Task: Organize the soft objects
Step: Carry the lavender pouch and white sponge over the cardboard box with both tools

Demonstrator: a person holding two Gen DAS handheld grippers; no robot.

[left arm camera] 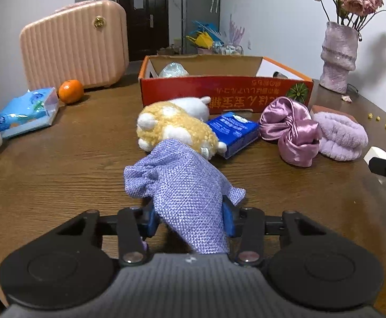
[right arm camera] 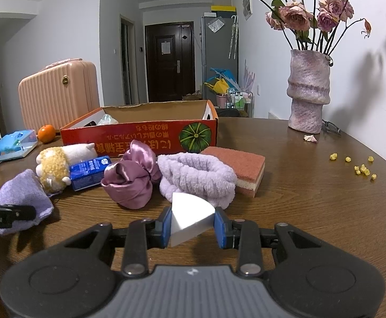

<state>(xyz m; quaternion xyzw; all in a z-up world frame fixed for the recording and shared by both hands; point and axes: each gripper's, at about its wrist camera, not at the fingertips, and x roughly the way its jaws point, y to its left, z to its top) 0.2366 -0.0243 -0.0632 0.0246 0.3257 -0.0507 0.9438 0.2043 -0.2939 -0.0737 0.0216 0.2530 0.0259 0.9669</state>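
My left gripper (left arm camera: 189,218) is shut on a lilac woven pouch (left arm camera: 185,185) and holds it just above the table; the pouch also shows in the right wrist view (right arm camera: 24,194). My right gripper (right arm camera: 193,226) is shut on a white wedge-shaped sponge (right arm camera: 190,218), which also shows at the right edge of the left wrist view (left arm camera: 377,155). Ahead lie a yellow-white plush toy (left arm camera: 174,127), a purple satin bonnet (right arm camera: 131,182), a lilac fluffy headband (right arm camera: 196,177) and a pink sponge block (right arm camera: 240,167). The red cardboard box (right arm camera: 145,140) stands open behind them.
A blue carton (left arm camera: 232,132) lies beside the plush. A tissue pack (left arm camera: 25,112), an orange (left arm camera: 70,91) and a pink suitcase (left arm camera: 73,45) are at the left. A vase of dried roses (right arm camera: 308,95) and yellow crumbs (right arm camera: 361,168) are at the right.
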